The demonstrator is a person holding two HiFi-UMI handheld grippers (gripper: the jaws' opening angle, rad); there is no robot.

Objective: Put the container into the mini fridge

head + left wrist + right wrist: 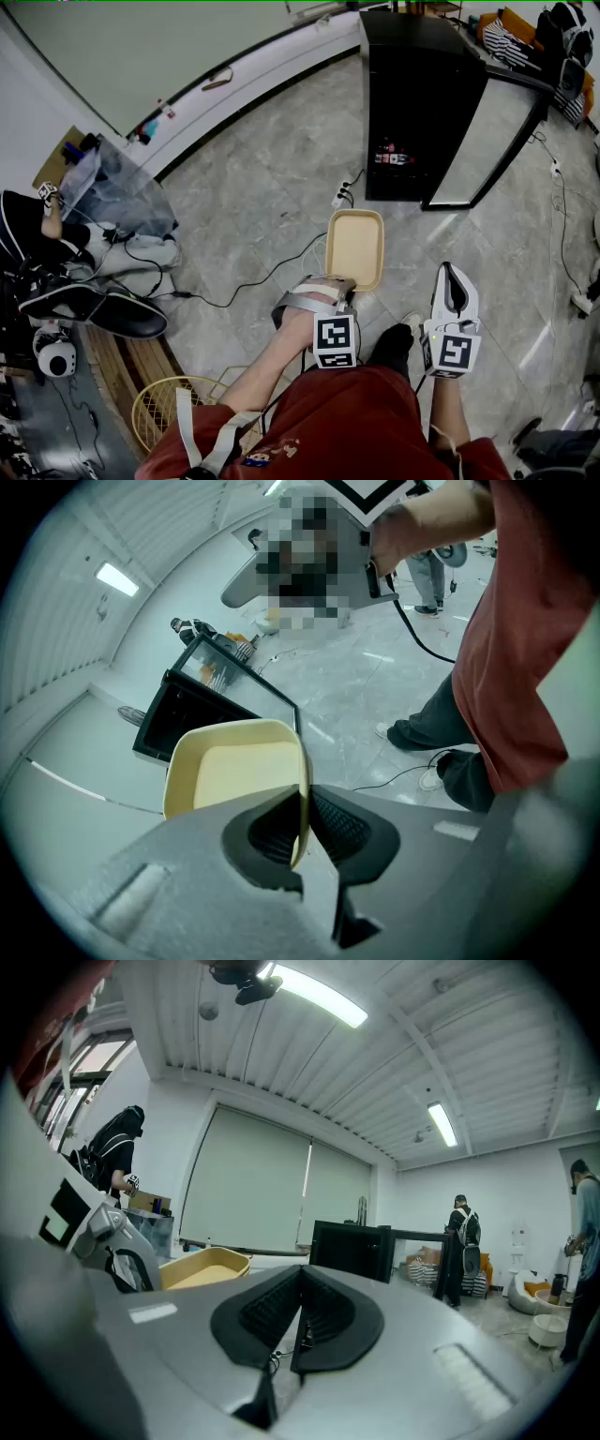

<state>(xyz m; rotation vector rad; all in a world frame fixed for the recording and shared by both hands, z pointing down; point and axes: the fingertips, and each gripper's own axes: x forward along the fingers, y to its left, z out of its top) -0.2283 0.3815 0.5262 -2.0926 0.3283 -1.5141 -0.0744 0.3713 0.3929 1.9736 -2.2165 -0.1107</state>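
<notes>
Just short of the black mini fridge, whose glass door stands open, the left gripper pinches the near rim of the pale yellow, shallow rectangular plastic container. It holds it level, probably for sliding inside. The right gripper, jaws together and empty, hangs equally short of the fridge.

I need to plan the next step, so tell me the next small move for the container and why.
Probably carry the container forward toward the mini fridge. The left tool is clamped on the container's rim, the door stands open, and the fridge stands ahead on the floor, apart from the container. The right tool is shut and empty.
</notes>
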